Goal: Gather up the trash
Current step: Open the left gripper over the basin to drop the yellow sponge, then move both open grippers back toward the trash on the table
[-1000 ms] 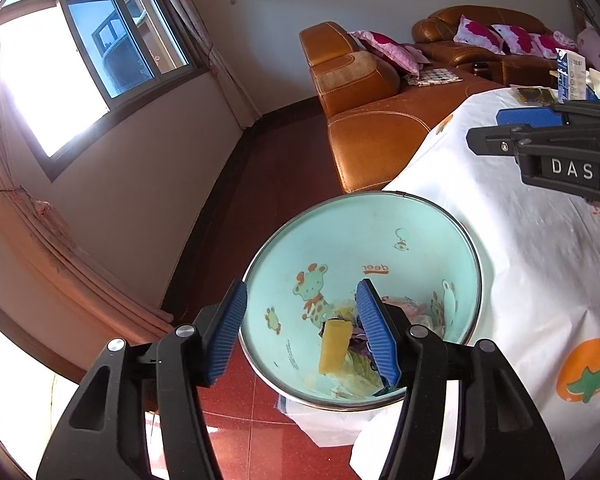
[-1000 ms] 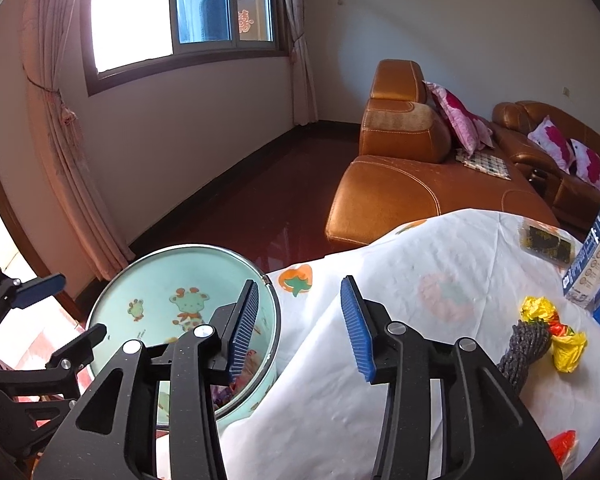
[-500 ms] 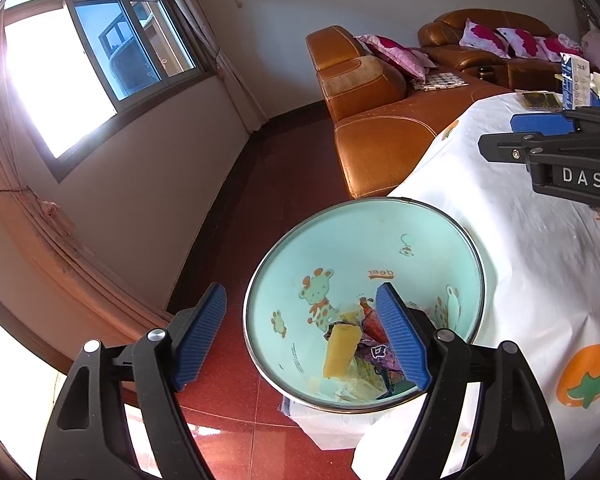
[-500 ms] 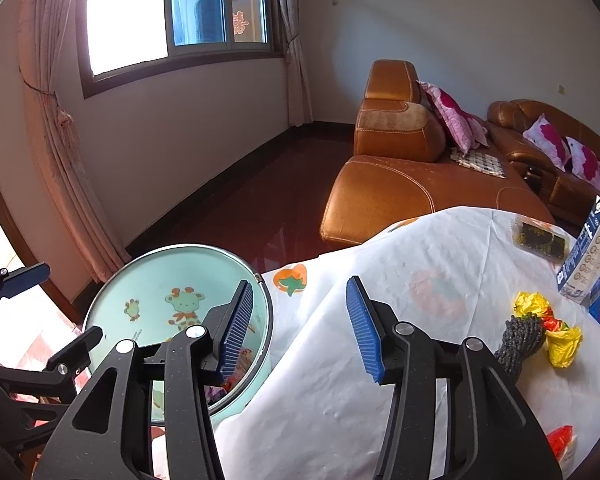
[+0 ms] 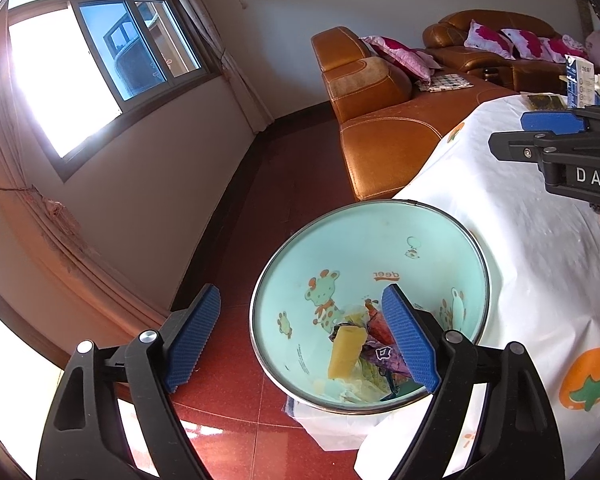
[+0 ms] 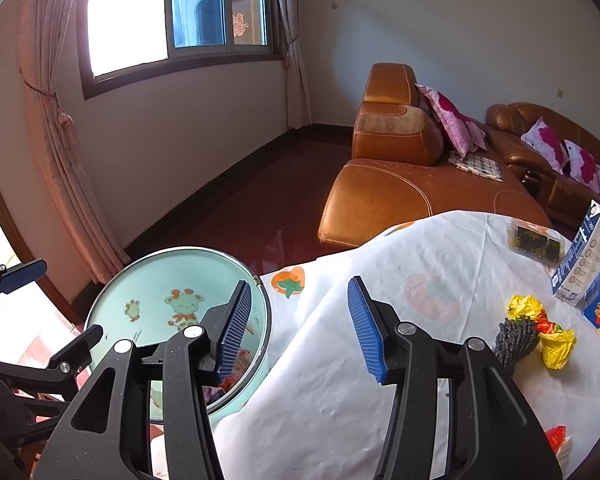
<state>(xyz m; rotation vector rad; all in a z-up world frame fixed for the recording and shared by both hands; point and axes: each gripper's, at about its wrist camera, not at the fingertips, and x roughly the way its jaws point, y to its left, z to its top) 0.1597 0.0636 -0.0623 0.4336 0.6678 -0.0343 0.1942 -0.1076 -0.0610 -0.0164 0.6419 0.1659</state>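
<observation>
Both left gripper [image 5: 300,336] fingers stand spread above wrappers [image 5: 352,350] inside bin [image 5: 380,240].

Home living room (leather sofa [image 6: 384,196]).

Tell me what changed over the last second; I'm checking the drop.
The left gripper has just been opening over the bin; the yellow wrapper left its pads and lies inside. The right gripper opened slightly, empty. Table trash unchanged.

Orange leather sofa [image 6: 384,196] bears pink cushions [image 6: 452,122].
</observation>
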